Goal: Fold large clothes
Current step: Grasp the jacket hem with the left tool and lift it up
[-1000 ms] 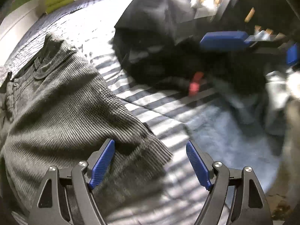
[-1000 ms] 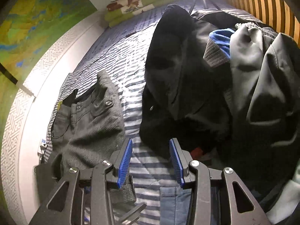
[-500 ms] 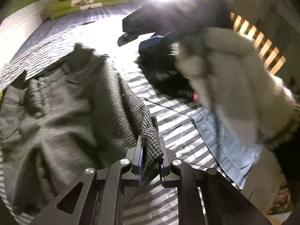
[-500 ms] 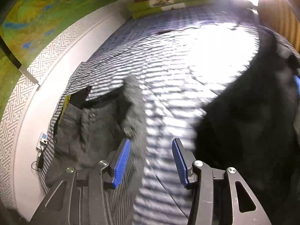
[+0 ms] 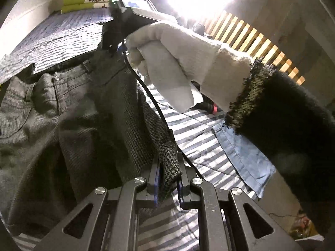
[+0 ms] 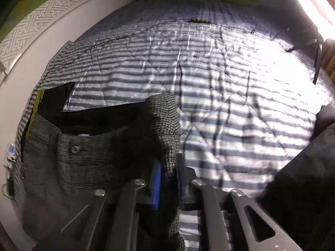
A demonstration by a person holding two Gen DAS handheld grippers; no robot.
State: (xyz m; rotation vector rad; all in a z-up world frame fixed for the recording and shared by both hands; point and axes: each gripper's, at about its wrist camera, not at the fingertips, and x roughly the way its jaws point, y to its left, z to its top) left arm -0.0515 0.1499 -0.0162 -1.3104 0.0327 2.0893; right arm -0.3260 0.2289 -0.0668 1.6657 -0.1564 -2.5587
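One pair of grey woven trousers (image 5: 69,113), pinched by left gripper (image 5: 168,183) and right gripper (image 6: 168,185); no writing legible.

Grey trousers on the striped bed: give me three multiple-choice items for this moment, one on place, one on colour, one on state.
1. Where does the light blue garment lie in the left wrist view?
A. On the trousers' waistband
B. On the striped cover, right of the trousers
C. On the pillows

2. What colour are the pads inside the claws?
A. Red
B. Yellow
C. Blue

3. How does the left claw stand?
A. Shut on the trousers
B. Wide open above the cover
C. Shut on a cable

Answers:
1 B, it lies flat on the striped cover to the right of the grey trousers.
2 C, a blue pad shows beside the fabric in the right claw.
3 A, a fold of checked trouser cloth is pinched between its pads.
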